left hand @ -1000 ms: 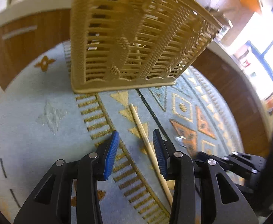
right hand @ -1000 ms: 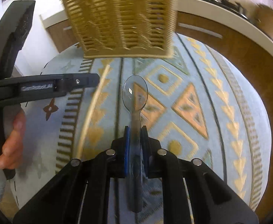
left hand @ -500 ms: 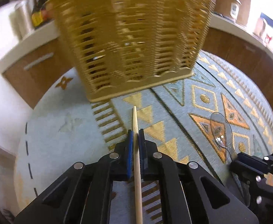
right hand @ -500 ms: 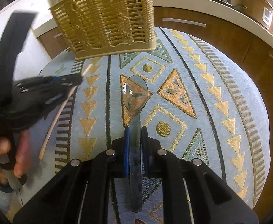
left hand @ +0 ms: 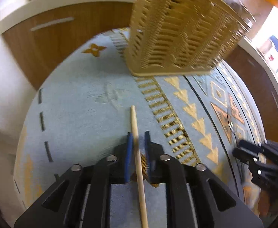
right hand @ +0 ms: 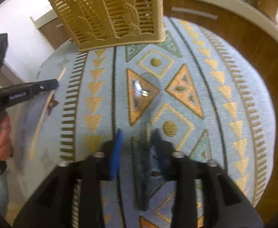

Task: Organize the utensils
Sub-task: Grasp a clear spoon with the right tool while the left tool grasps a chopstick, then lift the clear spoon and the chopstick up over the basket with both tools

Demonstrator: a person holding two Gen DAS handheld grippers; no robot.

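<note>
Right tongs [right hand: 137, 148] opening off spoon [right hand: 144, 102], left tongs [left hand: 138, 142] loosening round chopstick [left hand: 137, 146].

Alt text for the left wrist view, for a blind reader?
A wooden chopstick lies between the opening blue pads of the left gripper over a patterned blue cloth. A tan slatted basket stands ahead; the right gripper shows at right.

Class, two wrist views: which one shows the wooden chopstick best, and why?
The left wrist view: the wooden chopstick runs sharp between the opening jaws of the left gripper. The right wrist view shows it only at the edge, blurred and partly behind that gripper.
</note>
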